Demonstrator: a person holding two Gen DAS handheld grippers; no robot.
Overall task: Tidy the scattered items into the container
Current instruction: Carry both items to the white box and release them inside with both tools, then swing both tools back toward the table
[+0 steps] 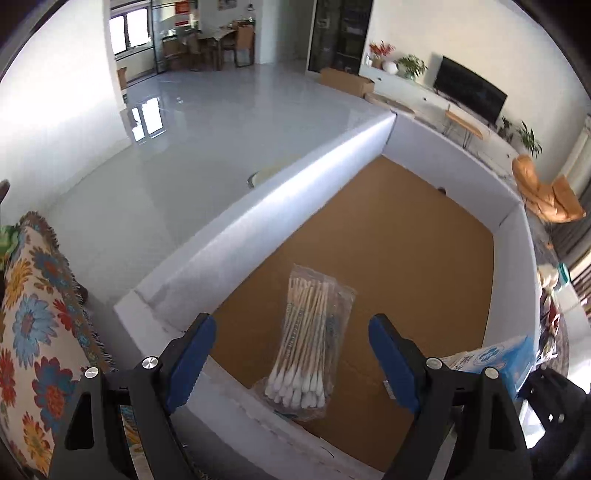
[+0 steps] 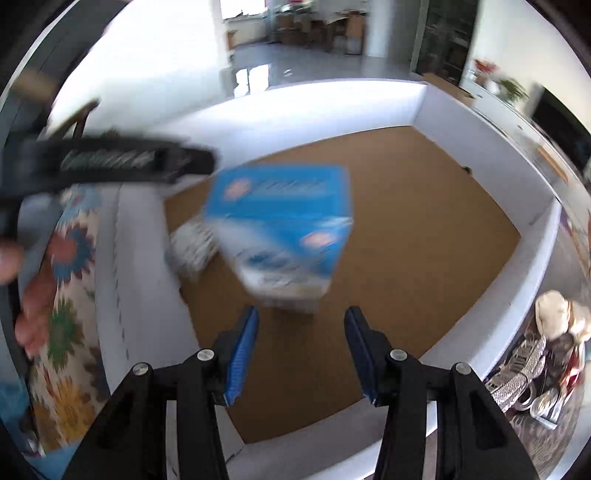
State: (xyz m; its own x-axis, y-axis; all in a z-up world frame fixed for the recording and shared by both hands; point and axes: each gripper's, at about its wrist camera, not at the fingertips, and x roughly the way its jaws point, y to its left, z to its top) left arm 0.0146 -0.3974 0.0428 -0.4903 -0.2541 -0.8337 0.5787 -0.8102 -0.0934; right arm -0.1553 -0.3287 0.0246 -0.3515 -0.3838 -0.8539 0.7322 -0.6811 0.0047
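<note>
Blue box [image 2: 280,229] blurry, likely dropping into the white container [image 2: 480,177] beside the cotton swabs [image 1: 308,339], with both right gripper [image 2: 301,350] and left gripper [image 1: 291,358] fingers spread wide, empty.

- No text, brand or number that I can read in either of my wrist views.
- Blue box [image 2: 284,225]: it carries round emblems and bands of print, but motion blur in my right view makes them illegible; in my left view only its corner [image 1: 495,360] shows, with round blue marks too small to read.
- Swab pack [image 1: 310,343]: faint print runs along the clear wrapper, not legible.
- Red sign [image 1: 181,7] on the far wall: characters too small to resolve.
</note>
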